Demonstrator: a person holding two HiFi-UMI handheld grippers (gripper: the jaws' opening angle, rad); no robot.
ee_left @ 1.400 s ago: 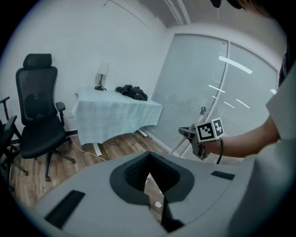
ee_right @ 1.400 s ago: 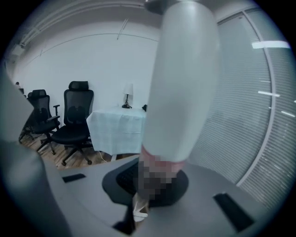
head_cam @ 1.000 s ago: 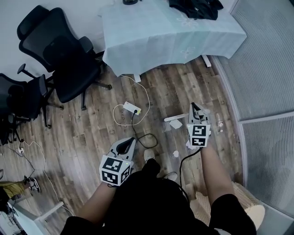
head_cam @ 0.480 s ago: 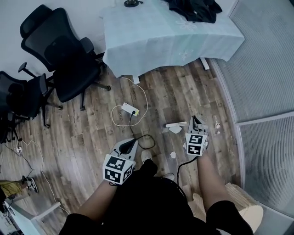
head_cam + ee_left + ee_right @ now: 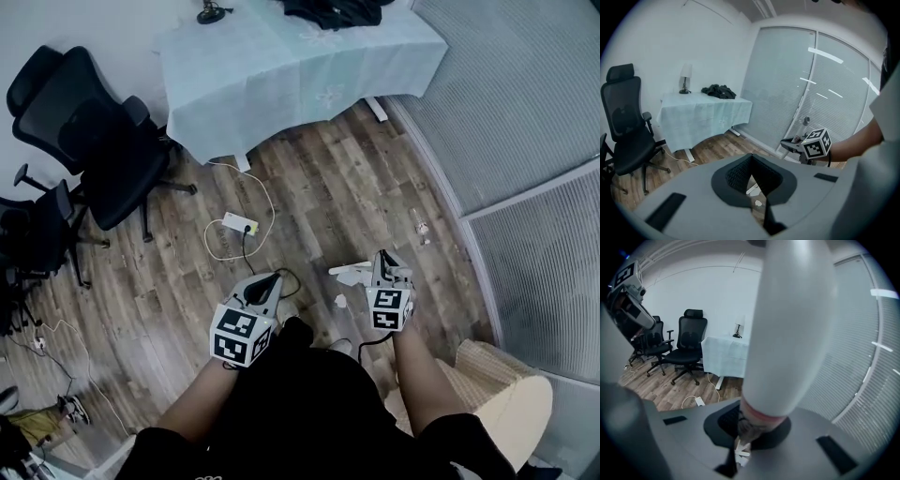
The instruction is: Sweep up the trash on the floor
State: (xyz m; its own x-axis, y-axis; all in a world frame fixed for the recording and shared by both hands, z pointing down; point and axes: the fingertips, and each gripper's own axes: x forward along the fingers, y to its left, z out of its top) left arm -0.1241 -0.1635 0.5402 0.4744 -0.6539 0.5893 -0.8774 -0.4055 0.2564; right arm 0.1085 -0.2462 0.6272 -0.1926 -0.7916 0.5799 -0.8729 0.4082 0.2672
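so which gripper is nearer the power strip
Left. The left gripper is just short of the power strip; the right gripper is well off to its right.

Right gripper view: white handle [image 5: 787, 324] is blurred, its top cut off by the frame edge. Head view: floor scraps [image 5: 340, 301] too small to identify; right gripper [image 5: 383, 260] covers part of the white piece [image 5: 349, 273].

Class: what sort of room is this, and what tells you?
Likely an office or meeting room: black swivel chairs, a cloth-covered table, blinds along the glass wall, and a wood-look floor.
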